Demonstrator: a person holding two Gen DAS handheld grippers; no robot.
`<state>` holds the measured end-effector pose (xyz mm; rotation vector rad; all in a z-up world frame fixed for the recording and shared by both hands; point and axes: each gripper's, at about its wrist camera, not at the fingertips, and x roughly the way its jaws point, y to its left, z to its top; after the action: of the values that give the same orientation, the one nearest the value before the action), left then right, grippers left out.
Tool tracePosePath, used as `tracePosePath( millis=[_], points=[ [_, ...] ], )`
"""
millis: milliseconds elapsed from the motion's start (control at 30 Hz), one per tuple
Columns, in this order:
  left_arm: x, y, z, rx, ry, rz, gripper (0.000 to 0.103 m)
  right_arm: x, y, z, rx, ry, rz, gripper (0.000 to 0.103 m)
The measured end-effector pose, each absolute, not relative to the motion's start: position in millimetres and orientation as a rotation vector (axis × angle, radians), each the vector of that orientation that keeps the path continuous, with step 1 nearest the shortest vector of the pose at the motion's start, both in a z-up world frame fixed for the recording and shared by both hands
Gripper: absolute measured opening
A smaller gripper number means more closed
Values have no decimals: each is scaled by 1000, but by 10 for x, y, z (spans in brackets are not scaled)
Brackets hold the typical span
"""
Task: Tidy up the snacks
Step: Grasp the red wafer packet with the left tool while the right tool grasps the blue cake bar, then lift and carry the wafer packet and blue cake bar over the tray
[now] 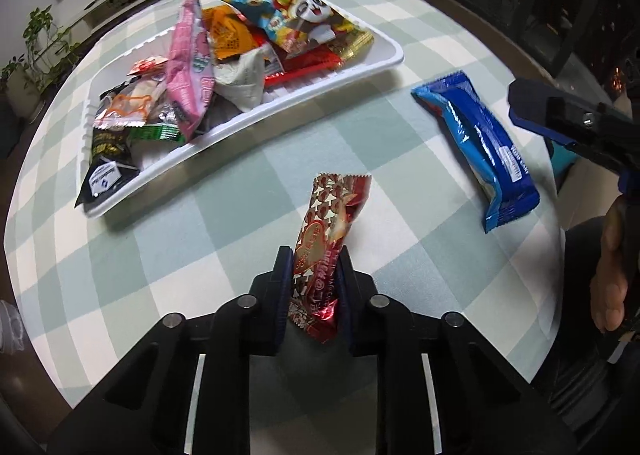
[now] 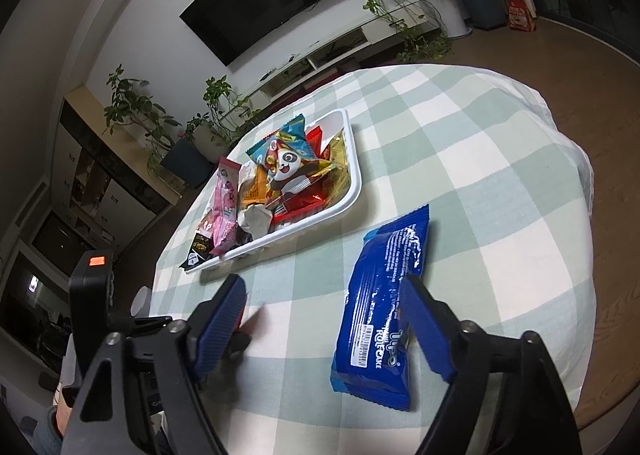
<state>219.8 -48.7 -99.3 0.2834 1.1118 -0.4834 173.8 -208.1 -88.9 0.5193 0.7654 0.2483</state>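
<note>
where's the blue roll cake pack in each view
Left wrist view: the blue roll cake pack lies at right on the checked cloth, right of the white tray.
Right wrist view: the pack lies low and centre-right, between the open right gripper's fingers.
Shared landmark: the tray, with its panda packet.

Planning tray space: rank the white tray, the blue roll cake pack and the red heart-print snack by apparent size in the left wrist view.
1. White tray, largest by far.
2. Blue roll cake pack.
3. Red heart-print snack, clamped in the left gripper.
The last two look close, and the snack sits nearer the camera, so their order is unsure.
</note>
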Motion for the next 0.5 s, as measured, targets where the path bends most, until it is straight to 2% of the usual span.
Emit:
tracePosePath(
  millis=[100,300,367,433,500],
  points=[
    [2078,-341,-902,179,1065,-490,13,1726,-2055,-871,492,753,236,74],
    [1843,153,-744,-101,984,-512,13,1700,-2188,-851,503,730,157,74],
    [1724,364,-727,-201,967,-521,13,1709,-2210,-871,506,749,132,75],
    [1625,496,-777,-274,960,-525,13,1729,-2126,-885,452,782,116,82],
    [1538,586,-842,-313,959,-525,13,1746,-1962,-896,356,810,111,82]
  ],
)
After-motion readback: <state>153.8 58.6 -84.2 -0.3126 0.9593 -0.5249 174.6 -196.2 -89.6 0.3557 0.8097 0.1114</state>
